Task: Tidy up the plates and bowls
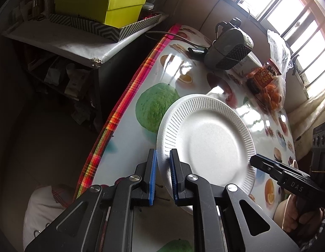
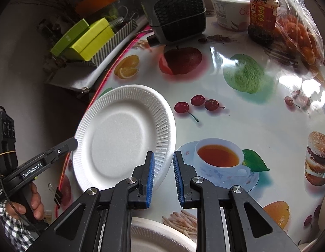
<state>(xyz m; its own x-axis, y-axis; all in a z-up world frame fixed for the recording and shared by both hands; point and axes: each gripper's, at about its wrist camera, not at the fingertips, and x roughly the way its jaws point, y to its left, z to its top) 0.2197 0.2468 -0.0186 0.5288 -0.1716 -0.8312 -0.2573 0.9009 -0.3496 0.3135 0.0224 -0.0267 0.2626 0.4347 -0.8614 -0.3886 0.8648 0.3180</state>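
Note:
A white foam plate with a ribbed rim lies near the table's left edge; it also shows in the right wrist view. My left gripper is open, its blue pads astride the plate's near rim. My right gripper is open, its jaws astride the plate's opposite rim. Each gripper shows in the other's view, the right one and the left one, both at the plate's rim. A second white plate or bowl lies under my right gripper, mostly hidden.
The round table has a glossy fruit-print cloth. At its far side stand a grey fan heater, a white tub, a sauce jar and a bag of oranges. A shelf with green boxes stands left of the table.

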